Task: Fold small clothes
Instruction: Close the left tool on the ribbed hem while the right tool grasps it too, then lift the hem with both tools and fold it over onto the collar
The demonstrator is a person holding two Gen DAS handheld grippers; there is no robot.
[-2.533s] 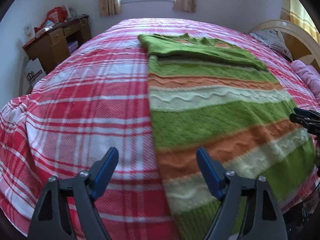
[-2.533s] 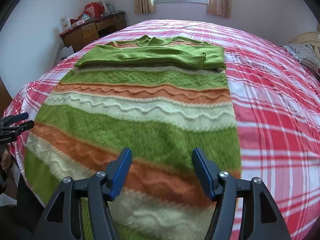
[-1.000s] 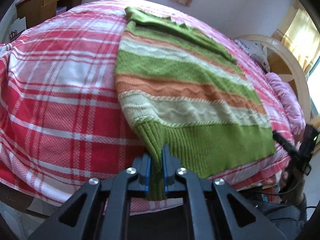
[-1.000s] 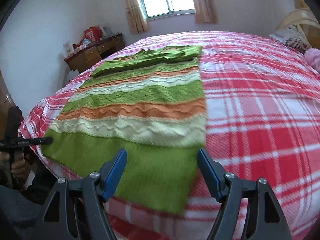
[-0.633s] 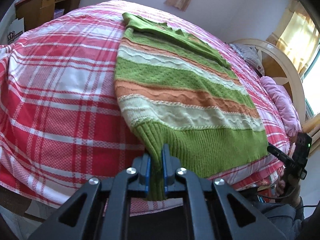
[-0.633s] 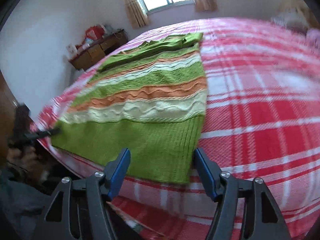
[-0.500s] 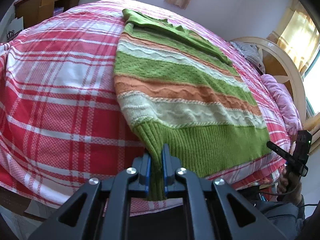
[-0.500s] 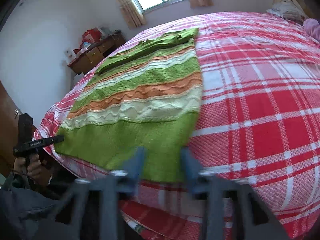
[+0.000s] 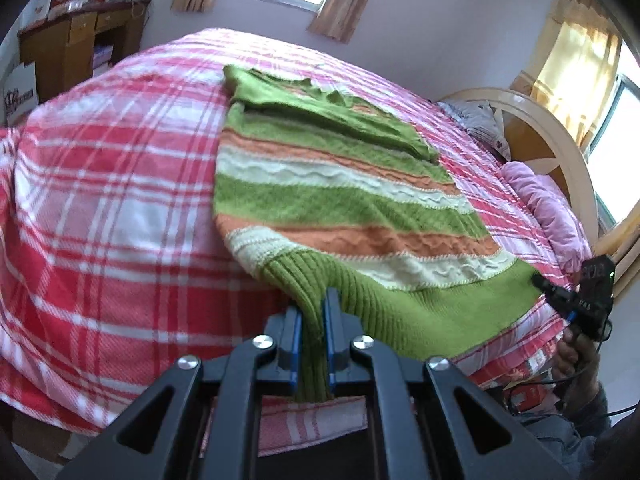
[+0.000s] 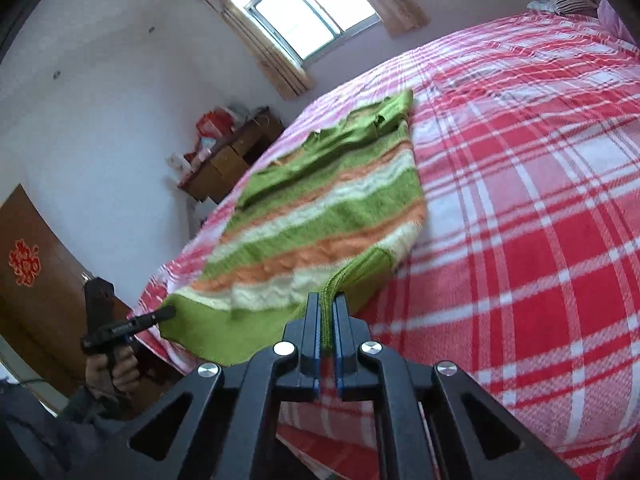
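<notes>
Sweater (image 9: 344, 204) lies flat on the bed (image 9: 100, 184), striped green, orange and cream, sleeves folded across the chest at the far end. We note both hem corners are now pinched. Left gripper (image 9: 311, 324) has its blue pads clamped on the ribbed green hem at the near left corner, as it did half a second ago; the knit there rises off the plaid cover in a small ridge that was flatter before. Right gripper (image 10: 328, 320) has changed most: 0.6 s back its fingers stood wide apart over the hem, half a second ago they were blurred mid-closing, and now they are pressed together on the right hem corner, with a fold of green rib standing between them. In the left view the right gripper (image 9: 560, 300) sits at the hem's far corner, touching the green band; earlier it hung just off the edge. In the right view the left gripper (image 10: 160, 316) meets the opposite corner likewise. Right camera is tilted more than before, so the window (image 10: 304, 8) leans. Desk (image 10: 232, 156) stands by the wall beyond the bed
</notes>
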